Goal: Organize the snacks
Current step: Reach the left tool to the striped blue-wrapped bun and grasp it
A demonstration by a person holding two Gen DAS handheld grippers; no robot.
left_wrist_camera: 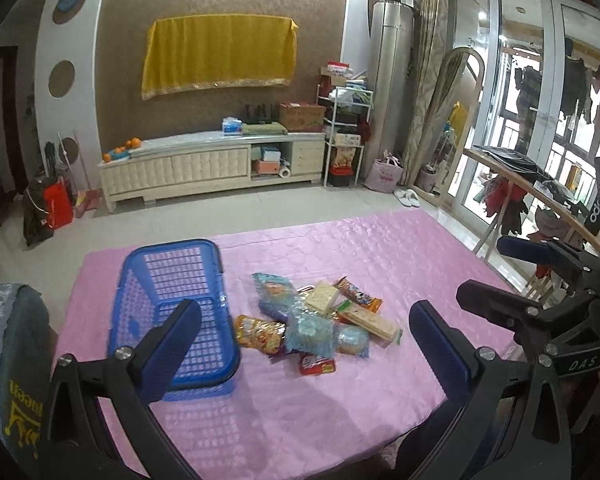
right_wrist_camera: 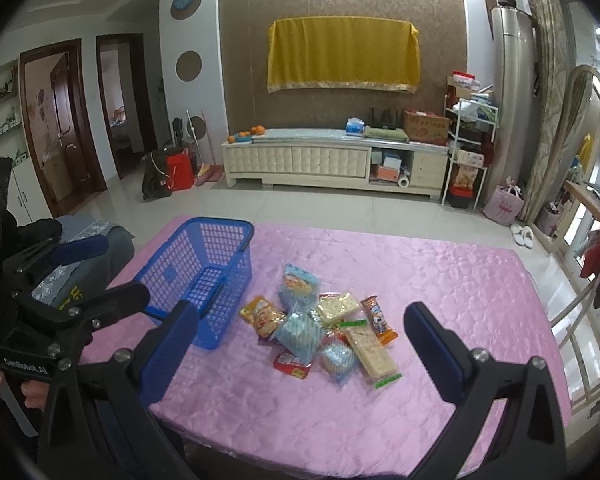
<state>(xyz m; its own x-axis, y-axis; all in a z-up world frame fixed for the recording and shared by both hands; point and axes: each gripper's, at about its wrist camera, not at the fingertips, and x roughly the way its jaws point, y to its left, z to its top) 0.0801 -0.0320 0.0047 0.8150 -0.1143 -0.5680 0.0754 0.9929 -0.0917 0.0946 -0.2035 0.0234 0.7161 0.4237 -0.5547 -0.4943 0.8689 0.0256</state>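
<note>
A pile of wrapped snacks (left_wrist_camera: 316,318) lies in the middle of a pink-covered table (left_wrist_camera: 380,248). It also shows in the right wrist view (right_wrist_camera: 320,328). An empty blue plastic basket (left_wrist_camera: 172,308) stands to its left, seen too in the right wrist view (right_wrist_camera: 204,272). My left gripper (left_wrist_camera: 304,344) is open and empty, held above the table's near edge. My right gripper (right_wrist_camera: 300,340) is open and empty, also short of the pile. Each gripper shows at the edge of the other's view, the right one (left_wrist_camera: 512,272) and the left one (right_wrist_camera: 100,272).
A cushioned seat (right_wrist_camera: 88,256) sits at the table's left. A wooden rack with clothes (left_wrist_camera: 532,196) stands to the right. A low white cabinet (right_wrist_camera: 332,160) lines the far wall across an open tiled floor.
</note>
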